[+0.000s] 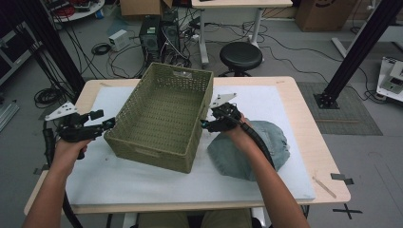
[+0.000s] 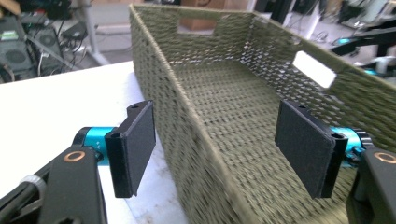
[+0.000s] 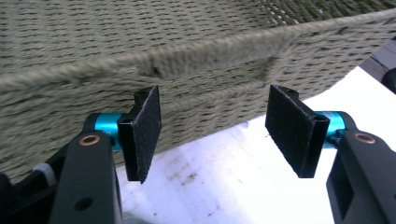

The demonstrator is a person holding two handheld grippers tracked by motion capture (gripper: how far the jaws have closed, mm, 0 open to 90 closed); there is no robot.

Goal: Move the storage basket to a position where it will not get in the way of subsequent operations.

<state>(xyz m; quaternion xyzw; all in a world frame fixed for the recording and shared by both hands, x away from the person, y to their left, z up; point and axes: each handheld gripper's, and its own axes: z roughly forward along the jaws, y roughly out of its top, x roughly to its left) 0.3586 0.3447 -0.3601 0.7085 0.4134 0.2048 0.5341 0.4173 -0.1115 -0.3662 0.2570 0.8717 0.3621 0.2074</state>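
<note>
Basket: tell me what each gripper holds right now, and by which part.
Nothing is held. The left gripper is open, its jaws straddling the basket's side wall without closing on it. The right gripper is open, facing the outer wall.

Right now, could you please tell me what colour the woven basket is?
The basket is olive green throughout, clearest in the high view.

a lab: computer towers (image 1: 160,32), tangled cables (image 1: 114,57), black frame struts (image 1: 354,52), cardboard boxes (image 1: 140,7) beyond the table's (image 1: 304,114) far edge.
</note>
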